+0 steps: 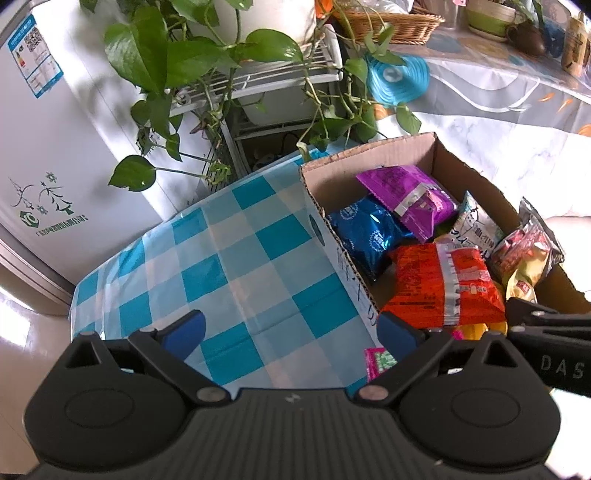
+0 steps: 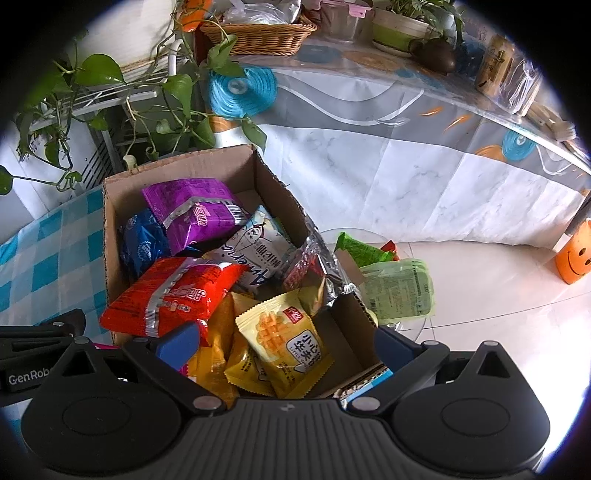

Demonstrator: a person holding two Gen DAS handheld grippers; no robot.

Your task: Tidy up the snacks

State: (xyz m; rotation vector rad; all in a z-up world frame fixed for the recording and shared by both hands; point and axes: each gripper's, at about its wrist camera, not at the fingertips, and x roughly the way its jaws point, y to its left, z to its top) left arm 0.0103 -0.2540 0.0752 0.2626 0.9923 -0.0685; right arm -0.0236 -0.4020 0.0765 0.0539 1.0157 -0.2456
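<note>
Snack packets are seen piled in an open cardboard box [image 2: 273, 192] that stands on a blue-and-white checked cloth [image 1: 229, 266]. A purple packet [image 2: 192, 210] is laid at the far end, partly over a blue packet [image 2: 142, 243], and an orange-red packet [image 2: 170, 291] is propped against the box's left wall. Only in the right wrist view are the yellow packets [image 2: 284, 343] at the near end shown, along with green packets [image 2: 397, 288] lying outside the box, just beside its right wall. Only in the left wrist view are the wide bare stretch of cloth and a white appliance [image 1: 40, 155] bearing a printed label shown. A trailing leafy plant [image 1: 177, 59] and a wicker basket [image 2: 258, 33] are seen beyond the box in both views. The left gripper [image 1: 291, 326] is held with its jaws wide apart over the cloth and the box's left wall, nothing between them. The right gripper [image 2: 284, 339] is likewise spread open, empty, above the yellow packets.
</note>
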